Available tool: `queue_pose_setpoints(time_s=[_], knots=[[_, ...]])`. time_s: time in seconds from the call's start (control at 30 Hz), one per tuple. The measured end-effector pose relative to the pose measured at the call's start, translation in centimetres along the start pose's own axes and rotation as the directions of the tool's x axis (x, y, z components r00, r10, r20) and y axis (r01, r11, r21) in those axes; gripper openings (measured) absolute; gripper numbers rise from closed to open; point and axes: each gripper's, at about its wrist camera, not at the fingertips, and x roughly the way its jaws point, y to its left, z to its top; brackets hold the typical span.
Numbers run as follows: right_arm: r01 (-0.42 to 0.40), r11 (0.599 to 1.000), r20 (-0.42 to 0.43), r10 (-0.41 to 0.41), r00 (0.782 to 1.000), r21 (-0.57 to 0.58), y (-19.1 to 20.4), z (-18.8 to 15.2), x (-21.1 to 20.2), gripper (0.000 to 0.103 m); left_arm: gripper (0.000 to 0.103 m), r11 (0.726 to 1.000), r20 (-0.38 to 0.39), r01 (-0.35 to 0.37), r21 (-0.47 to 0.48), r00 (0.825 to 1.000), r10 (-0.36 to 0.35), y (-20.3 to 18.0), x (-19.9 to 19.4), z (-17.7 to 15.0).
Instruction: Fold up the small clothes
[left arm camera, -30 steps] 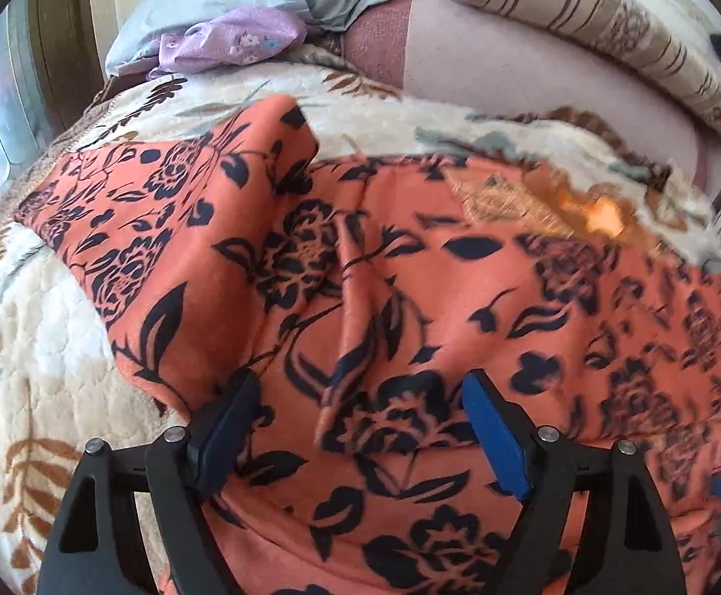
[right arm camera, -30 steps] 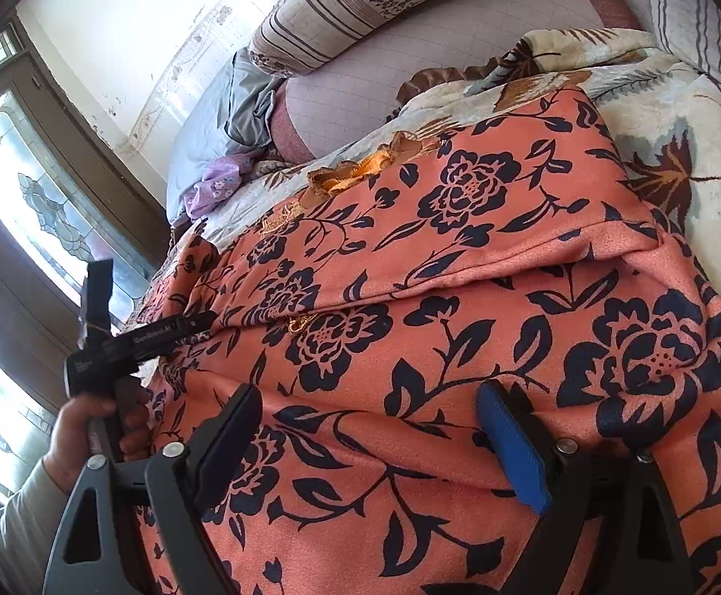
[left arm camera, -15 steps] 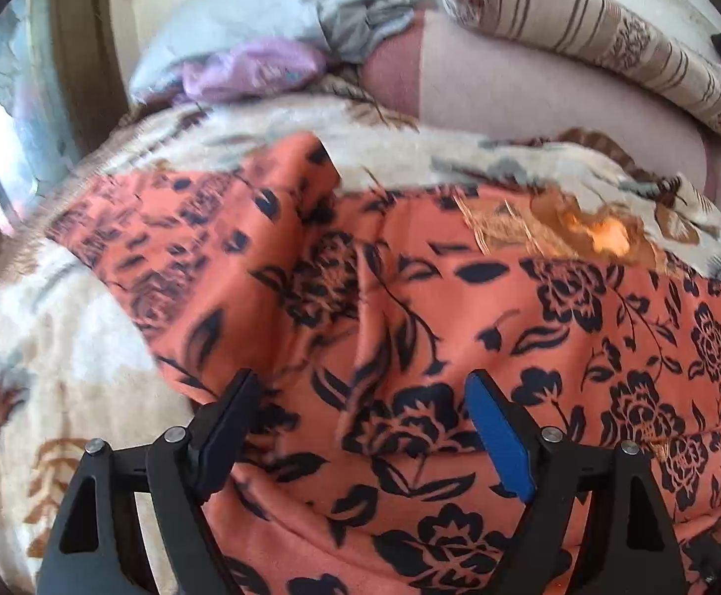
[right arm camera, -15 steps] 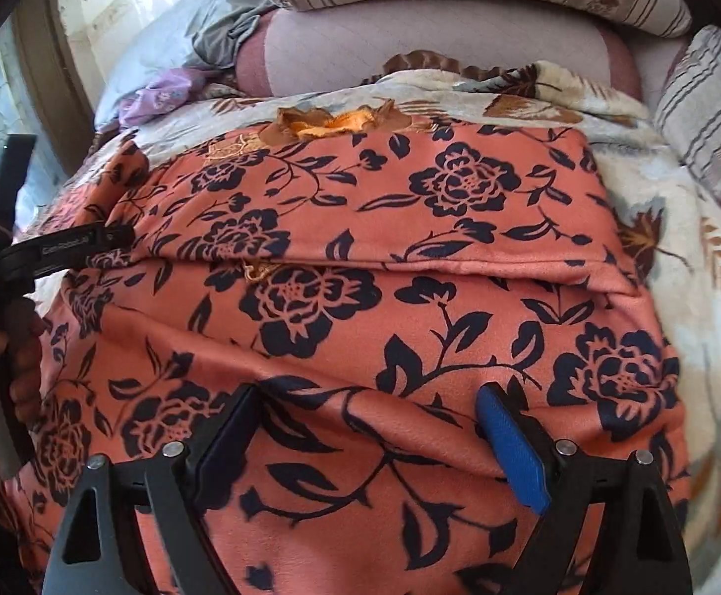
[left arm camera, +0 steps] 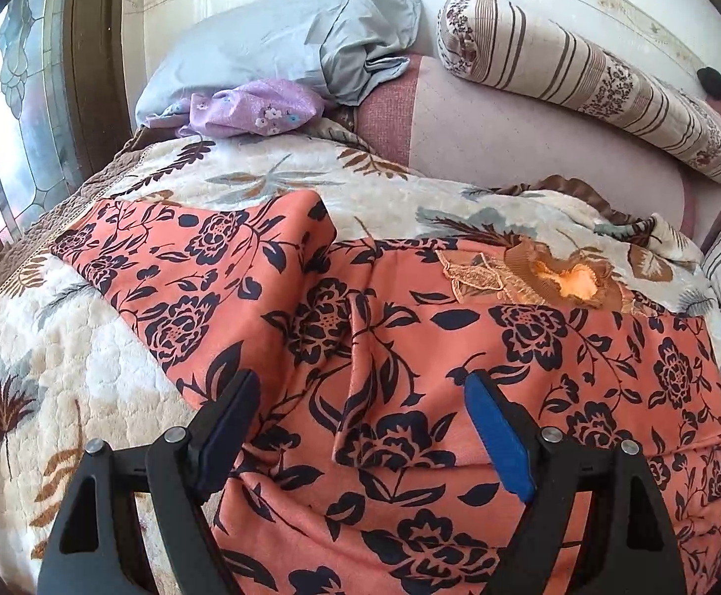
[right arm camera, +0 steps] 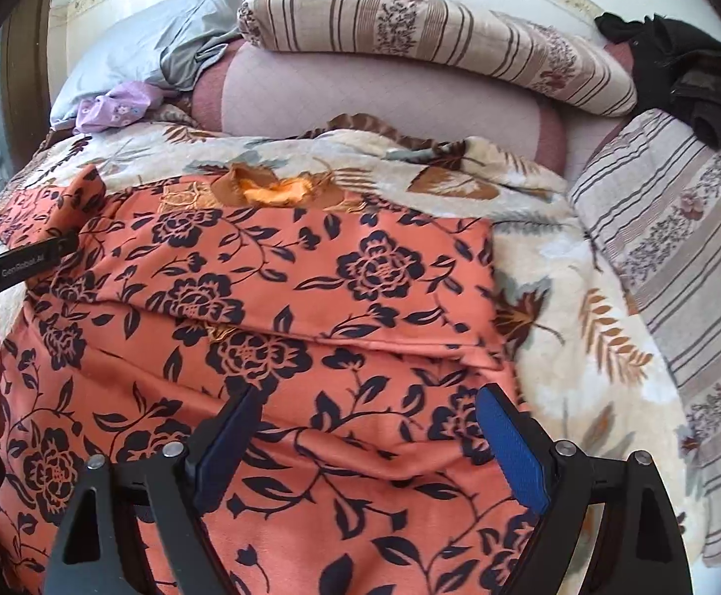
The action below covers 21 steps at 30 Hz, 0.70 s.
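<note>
An orange garment with a dark floral print (left arm camera: 459,347) lies spread on a quilted bed cover (left arm camera: 88,372); it also shows in the right wrist view (right arm camera: 311,297). Its left sleeve (left arm camera: 187,267) sticks out flat to the left. The right side is folded over the body, with a hem edge (right arm camera: 360,342) across it. A brown-orange collar (left arm camera: 559,277) lies at the far end. My left gripper (left arm camera: 360,426) is open and empty above the garment's left part. My right gripper (right arm camera: 365,436) is open and empty above its right part. The left gripper's body (right arm camera: 18,263) shows at that view's left edge.
A striped bolster (left arm camera: 583,84), a pink cushion (left arm camera: 509,139), a grey-blue pillow (left arm camera: 261,49) and a purple cloth (left arm camera: 251,109) lie at the head of the bed. A striped pillow (right arm camera: 683,272) and dark clothing (right arm camera: 683,69) are at the right. A window (left arm camera: 8,124) is at the left.
Both grippers have pulled back and risen, so more of the bed and pillows shows. The right view has swung to face the headboard. The garment lies still; both grippers stay open.
</note>
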Motion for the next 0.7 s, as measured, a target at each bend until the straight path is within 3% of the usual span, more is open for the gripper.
queue_pose_setpoints(time_s=[0.4,0.7], knots=[[0.082,0.996,0.020,-0.082,0.996,-0.029,0.4,0.9,-2.1,0.090,0.086,0.998,0.021,0.032,-0.051,0.999,-0.031,1.0,-1.1,0.7],[0.121,0.992,0.030,-0.120,0.992,-0.028,0.0,1.1,-2.8,0.090,0.086,0.999,0.026,0.030,-0.032,0.999,-0.029,0.7,-1.1,0.5]])
